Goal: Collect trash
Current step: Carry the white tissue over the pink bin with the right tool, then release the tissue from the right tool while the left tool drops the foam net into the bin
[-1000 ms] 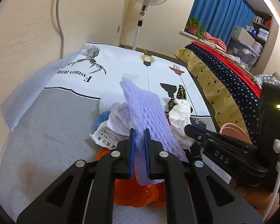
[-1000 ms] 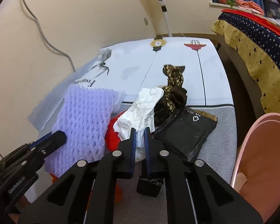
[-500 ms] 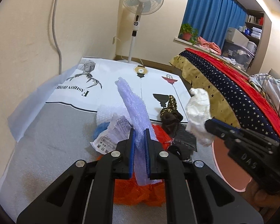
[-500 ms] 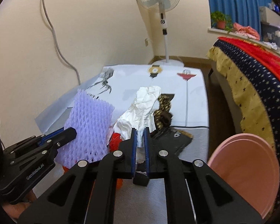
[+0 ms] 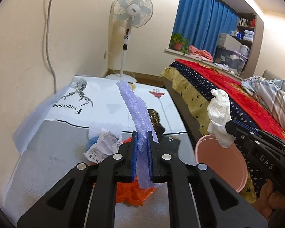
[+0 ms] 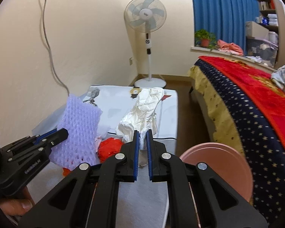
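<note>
My left gripper (image 5: 142,138) is shut on a lilac foam net sleeve (image 5: 136,112) and holds it above the table; the sleeve also shows in the right wrist view (image 6: 79,131). My right gripper (image 6: 142,136) is shut on a crumpled white paper (image 6: 144,112), held up in the air; in the left wrist view the paper (image 5: 219,117) hangs just above the pink bin (image 5: 220,163). On the table lie an orange plastic bag (image 5: 133,191), a printed receipt (image 5: 104,146), a blue-and-white wad (image 5: 94,133) and dark wrappers (image 5: 169,140).
The low table (image 5: 47,161) has a grey and white printed cover and stands against the left wall. A bed (image 5: 228,98) with a red and starred cover runs along the right. A standing fan (image 5: 129,38) is in the far corner.
Both grippers have risen with their loads. The white paper has moved right, from over the trash pile to above the pink bin.
</note>
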A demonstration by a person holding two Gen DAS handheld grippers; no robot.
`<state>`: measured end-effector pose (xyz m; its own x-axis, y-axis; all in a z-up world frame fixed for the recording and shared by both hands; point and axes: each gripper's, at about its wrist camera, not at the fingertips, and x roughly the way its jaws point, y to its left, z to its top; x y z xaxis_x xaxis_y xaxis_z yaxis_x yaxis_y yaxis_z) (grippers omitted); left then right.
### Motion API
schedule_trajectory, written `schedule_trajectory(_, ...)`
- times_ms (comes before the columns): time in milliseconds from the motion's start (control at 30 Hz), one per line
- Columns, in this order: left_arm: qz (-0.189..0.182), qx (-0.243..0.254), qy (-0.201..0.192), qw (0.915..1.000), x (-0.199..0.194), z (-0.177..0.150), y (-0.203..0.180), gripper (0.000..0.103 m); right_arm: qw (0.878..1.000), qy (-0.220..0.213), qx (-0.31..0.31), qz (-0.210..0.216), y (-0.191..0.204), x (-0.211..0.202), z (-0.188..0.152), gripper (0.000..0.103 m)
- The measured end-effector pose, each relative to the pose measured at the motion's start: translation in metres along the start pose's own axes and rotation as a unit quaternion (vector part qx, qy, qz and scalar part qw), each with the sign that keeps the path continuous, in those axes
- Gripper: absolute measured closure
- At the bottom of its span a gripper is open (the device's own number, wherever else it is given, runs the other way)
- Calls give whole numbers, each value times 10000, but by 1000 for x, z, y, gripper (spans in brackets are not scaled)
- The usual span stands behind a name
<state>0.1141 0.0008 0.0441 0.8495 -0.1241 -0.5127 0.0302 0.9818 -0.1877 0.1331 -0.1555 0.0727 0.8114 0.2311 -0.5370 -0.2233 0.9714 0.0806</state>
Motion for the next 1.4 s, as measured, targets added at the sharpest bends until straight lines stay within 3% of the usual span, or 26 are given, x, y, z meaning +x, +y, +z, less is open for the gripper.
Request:
schedule_trajectory(300,-241,158,-171,9994,-21,3,-26,94,9986,-171,-61,-502,-17,-44,7,95)
schedule_trajectory(667,-470,324,-225,9981,-20,5,-51,94,9948,-277,-72,-973,-65,-81,23,95)
schedule_trajectory(1033,-645,520,-135,9965,-3,0,-78,94,9900,-175,496,-1310,-117,-70,2,95)
schedule_trajectory(1400,-921,721,74,9931,27,-8,-120,94,9856,-48,587,-1583,-141,-62,-10,95)
